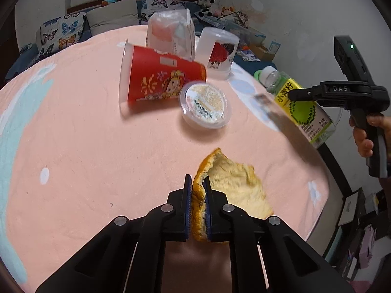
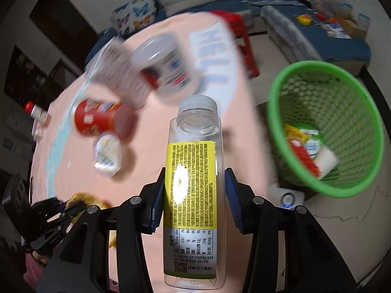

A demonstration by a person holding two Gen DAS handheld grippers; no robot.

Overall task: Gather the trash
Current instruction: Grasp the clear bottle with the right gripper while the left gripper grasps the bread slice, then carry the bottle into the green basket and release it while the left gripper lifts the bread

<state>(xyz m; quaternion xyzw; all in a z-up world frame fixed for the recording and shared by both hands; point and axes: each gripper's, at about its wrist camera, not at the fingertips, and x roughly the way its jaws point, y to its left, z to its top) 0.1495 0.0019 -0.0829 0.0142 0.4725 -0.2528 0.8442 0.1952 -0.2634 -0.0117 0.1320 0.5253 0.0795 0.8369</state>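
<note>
My left gripper (image 1: 197,180) is shut on the edge of an orange peel (image 1: 234,183), which lies low over the pink tablecloth (image 1: 97,158). In the right wrist view the same left gripper (image 2: 61,210) and peel (image 2: 83,199) sit at the lower left. My right gripper (image 2: 194,178) is shut on a clear plastic bottle (image 2: 195,127) with a yellow label, its blue pads pressing both sides. The bottle (image 1: 303,107) hangs above the table's right edge. A green mesh basket (image 2: 273,92) with trash in it stands on the floor to the right.
A red paper cup (image 1: 161,80) lies on its side beside a small lidded tub (image 1: 205,103). Two clear plastic cups (image 1: 171,31) (image 1: 217,51) stand upside down behind them. A red stool (image 2: 234,24) is beyond the table, and a red-capped bottle (image 2: 36,112) is at its far left.
</note>
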